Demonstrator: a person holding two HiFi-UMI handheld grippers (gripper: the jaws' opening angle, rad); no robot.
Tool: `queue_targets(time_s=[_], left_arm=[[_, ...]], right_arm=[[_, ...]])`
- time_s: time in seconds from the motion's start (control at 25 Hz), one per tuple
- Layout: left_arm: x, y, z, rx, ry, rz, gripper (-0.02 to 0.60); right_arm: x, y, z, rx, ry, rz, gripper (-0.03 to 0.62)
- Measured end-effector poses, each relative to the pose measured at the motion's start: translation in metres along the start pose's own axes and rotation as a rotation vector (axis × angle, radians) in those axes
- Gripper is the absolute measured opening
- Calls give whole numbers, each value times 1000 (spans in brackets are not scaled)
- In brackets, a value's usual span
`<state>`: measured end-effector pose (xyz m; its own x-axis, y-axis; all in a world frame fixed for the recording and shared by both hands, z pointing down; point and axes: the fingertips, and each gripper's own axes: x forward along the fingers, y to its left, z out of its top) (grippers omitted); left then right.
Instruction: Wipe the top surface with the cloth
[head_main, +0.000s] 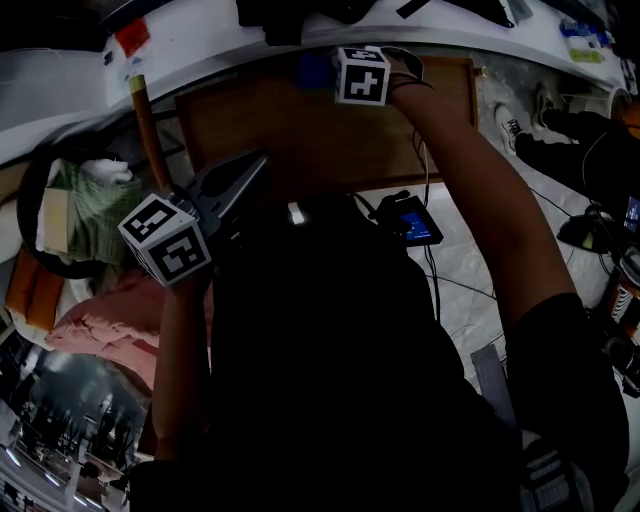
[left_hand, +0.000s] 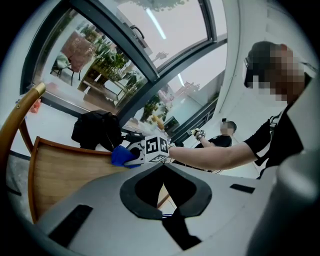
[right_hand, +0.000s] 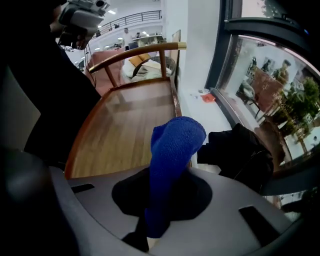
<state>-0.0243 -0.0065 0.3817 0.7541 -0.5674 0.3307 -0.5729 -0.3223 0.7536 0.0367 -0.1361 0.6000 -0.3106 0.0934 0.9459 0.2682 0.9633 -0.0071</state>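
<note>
Surface: the wooden seat (right_hand: 125, 125) with a curved back rail.
Right gripper (right_hand: 170, 175): clamped on the blue cloth (right_hand: 172, 160), at the seat's window-side edge.
Left gripper (left_hand: 162, 166): jaws together on nothing, held off the seat's opposite side.
Cloth axis: long axis runs out along the jaws, with the bunched free end pointing away from the gripper and toward the seat's back rail.
Contact: cloth on wood or just above it, I cannot tell.
Doing it well: probably tilt the gripper so the free end lies flat, press lightly, and sweep in overlapping strokes from the edge across the seat, clear of the black bag (right_hand: 240, 150) beside it.
</note>
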Motion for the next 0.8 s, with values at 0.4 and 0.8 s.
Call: queue_targets(time_s=[0.4, 0.8], left_arm=[[5, -1, 0, -4, 2, -10, 11], [10, 0, -1, -9, 9, -21, 11]], right_arm=[[6, 52, 0, 37, 15, 164, 61], [14, 132, 1, 52, 6, 297, 61]])
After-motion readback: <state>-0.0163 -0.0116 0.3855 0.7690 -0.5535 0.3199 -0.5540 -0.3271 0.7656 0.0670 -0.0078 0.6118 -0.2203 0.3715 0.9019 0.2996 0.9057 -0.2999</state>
